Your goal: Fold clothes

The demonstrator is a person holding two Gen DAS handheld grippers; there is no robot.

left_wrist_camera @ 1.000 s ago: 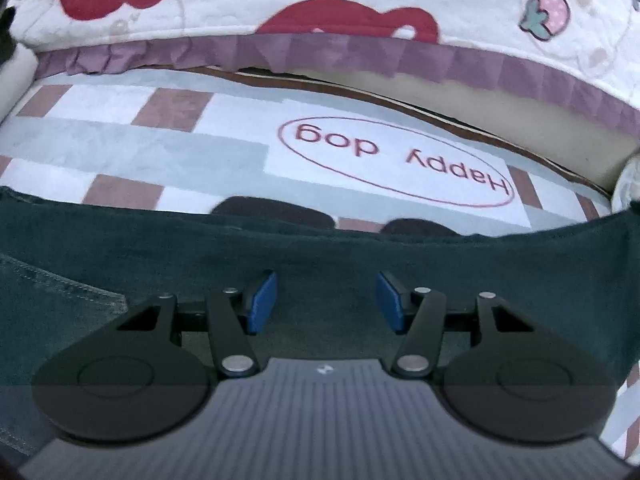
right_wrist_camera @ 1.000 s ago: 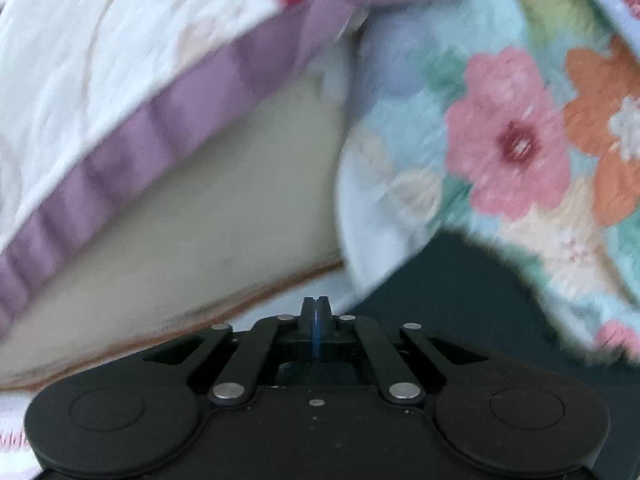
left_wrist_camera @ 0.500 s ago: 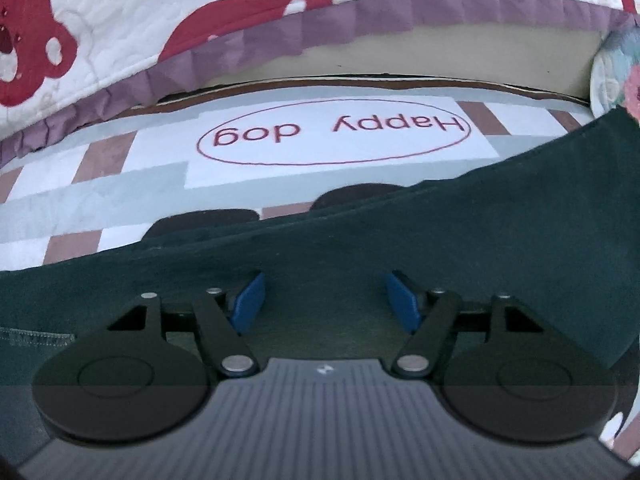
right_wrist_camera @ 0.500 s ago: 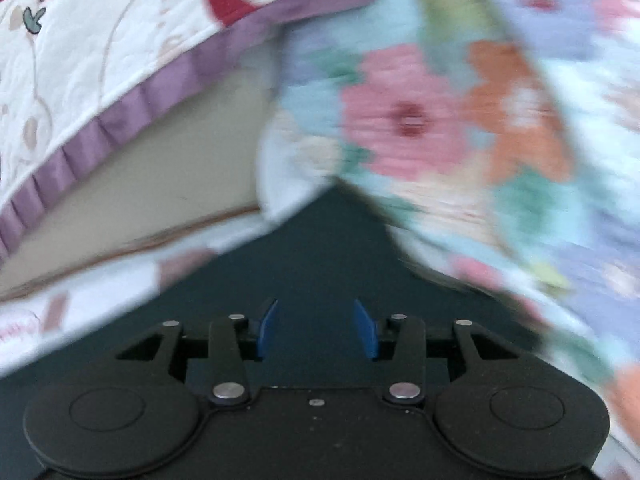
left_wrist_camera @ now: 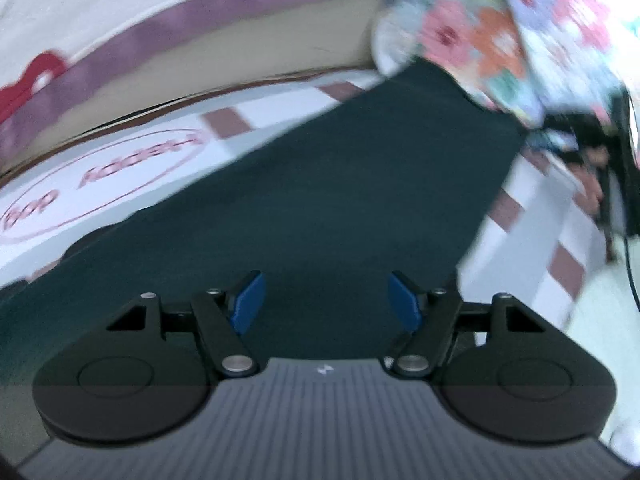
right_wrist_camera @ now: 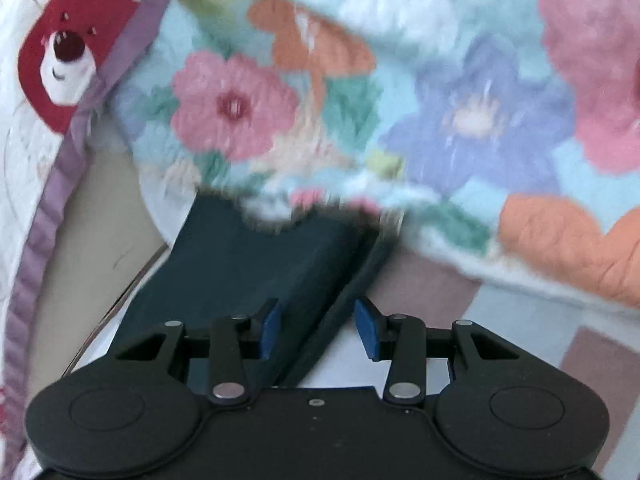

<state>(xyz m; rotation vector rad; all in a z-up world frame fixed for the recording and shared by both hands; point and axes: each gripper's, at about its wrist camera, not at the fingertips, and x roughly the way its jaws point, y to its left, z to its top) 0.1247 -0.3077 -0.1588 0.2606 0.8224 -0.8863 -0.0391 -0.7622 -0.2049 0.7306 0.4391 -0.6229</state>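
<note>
A dark teal garment [left_wrist_camera: 320, 184] lies spread on a checked "Happy dog" mat [left_wrist_camera: 100, 176]. My left gripper [left_wrist_camera: 324, 304] hovers over its middle, jaws wide open and empty. In the right wrist view the garment [right_wrist_camera: 248, 264] shows as a folded double layer whose far end runs under a floral quilt [right_wrist_camera: 440, 92]. My right gripper [right_wrist_camera: 316, 326] is open, and the garment's folded edge passes between its blue pads [right_wrist_camera: 270, 330] without being pinched.
The floral quilt [left_wrist_camera: 508, 28] bulges at the far right. A white bear-print quilt with a purple ruffle [right_wrist_camera: 60, 64] overhangs a beige base [left_wrist_camera: 260, 52] along the back. The other hand and gripper [left_wrist_camera: 596, 168] show at the right edge of the left wrist view.
The right gripper went from shut to open and swung right over the garment's edge. The left gripper turned right, bringing the floral quilt into view. Both views are motion-blurred.
</note>
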